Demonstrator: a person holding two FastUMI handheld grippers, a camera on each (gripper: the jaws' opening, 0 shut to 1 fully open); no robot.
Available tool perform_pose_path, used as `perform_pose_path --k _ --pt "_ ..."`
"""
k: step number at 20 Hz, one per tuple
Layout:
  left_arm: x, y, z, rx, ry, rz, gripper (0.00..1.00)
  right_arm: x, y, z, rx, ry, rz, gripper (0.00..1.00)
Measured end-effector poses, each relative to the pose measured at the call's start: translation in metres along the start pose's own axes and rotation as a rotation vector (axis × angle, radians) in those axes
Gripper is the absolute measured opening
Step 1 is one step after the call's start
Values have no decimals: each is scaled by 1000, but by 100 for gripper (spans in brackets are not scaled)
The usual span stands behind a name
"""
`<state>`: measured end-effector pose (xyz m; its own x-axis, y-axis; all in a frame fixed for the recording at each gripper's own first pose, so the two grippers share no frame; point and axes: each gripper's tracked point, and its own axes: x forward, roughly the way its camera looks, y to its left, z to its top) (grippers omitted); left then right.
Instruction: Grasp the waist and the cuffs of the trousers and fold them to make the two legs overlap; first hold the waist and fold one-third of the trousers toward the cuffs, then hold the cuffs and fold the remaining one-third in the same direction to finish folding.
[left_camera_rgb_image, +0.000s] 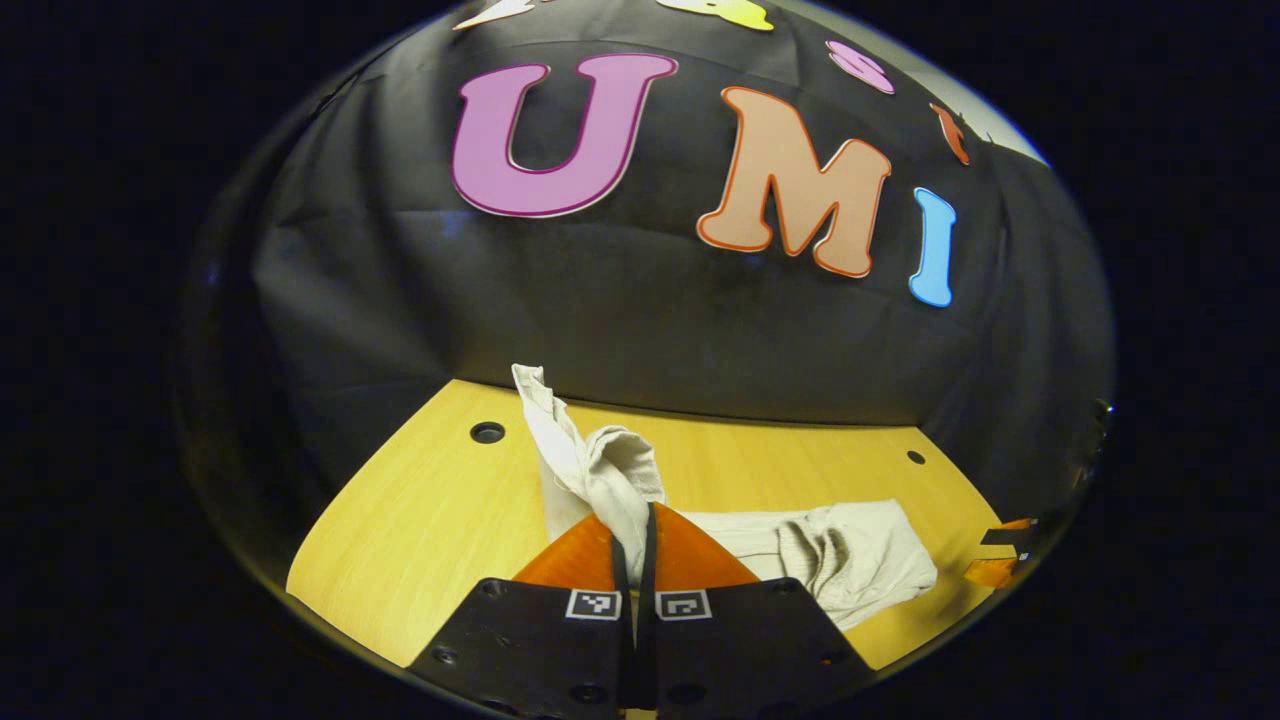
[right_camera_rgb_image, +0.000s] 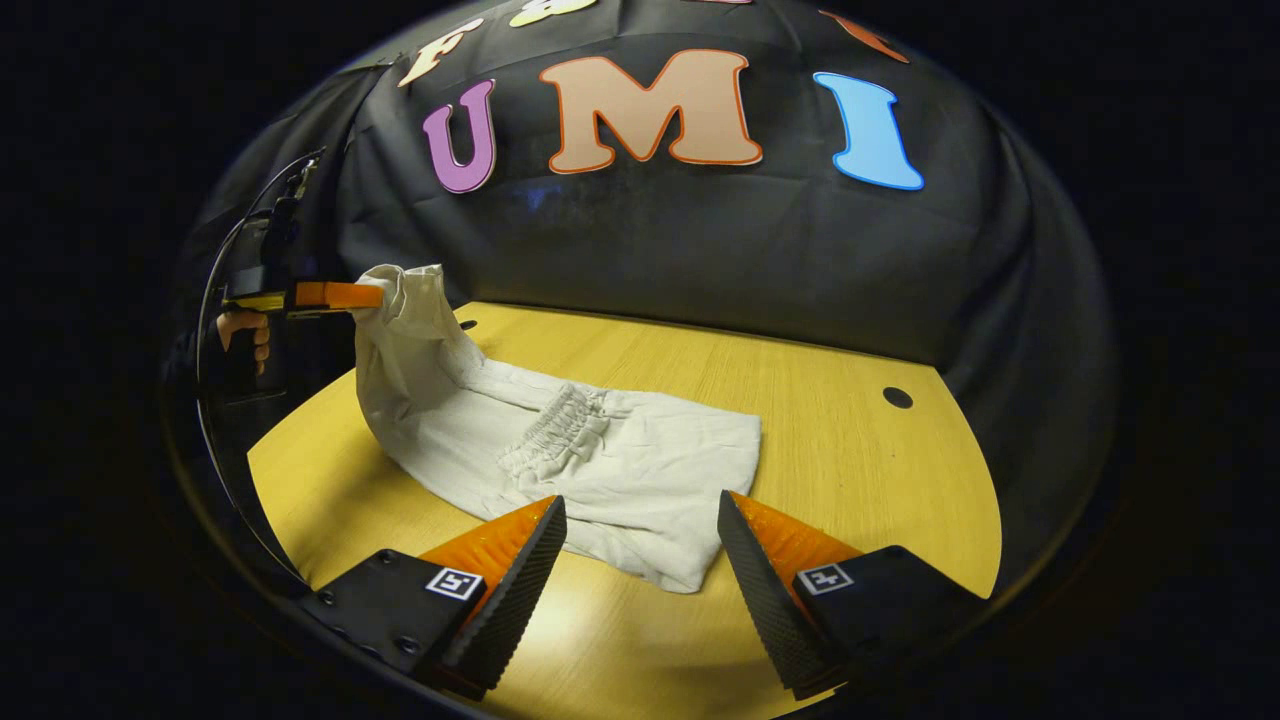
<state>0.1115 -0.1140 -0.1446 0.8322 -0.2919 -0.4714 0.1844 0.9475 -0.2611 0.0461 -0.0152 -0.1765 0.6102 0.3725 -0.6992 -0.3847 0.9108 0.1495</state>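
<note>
The left gripper has its fingers pressed together on a bunched end of the trousers, and the cloth rises above the fingertips in a twisted, crumpled peak. In the right gripper view the same gripper shows far off at the left, held by a hand, with that end of the trousers lifted clear of the desk. I cannot tell whether the pinched end is cuffs or waist.

The right gripper has its fingers spread wide, holding nothing. Their ribbed inner faces stand on either side of the near edge of the cloth, just above it; whether they touch it I cannot tell.

From the raised end the trousers slope down to the desk and lie flat. Their long axis runs from the far left toward the near middle in the right gripper view. A gathered, ribbed band shows mid-length, and the low end finishes in a straight edge with a corner next to the right fingers.

The cloth is pale, off-white, soft and creased. The desk is light wood-grain, smooth, with small dark round holes near its back edge. Bare desk lies to the right of the trousers and in front of them. A black cloth wall closes the back.
</note>
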Motion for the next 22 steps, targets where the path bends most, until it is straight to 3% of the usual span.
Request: perform_pose_path --k 14,22 --pt "34 -162 12 82 -17 -213 0 -35 -58 -18 30 -8 -42 98" --pt "53 -248 -26 108 56 -316 0 -54 -88 -35 48 4 -66 98"
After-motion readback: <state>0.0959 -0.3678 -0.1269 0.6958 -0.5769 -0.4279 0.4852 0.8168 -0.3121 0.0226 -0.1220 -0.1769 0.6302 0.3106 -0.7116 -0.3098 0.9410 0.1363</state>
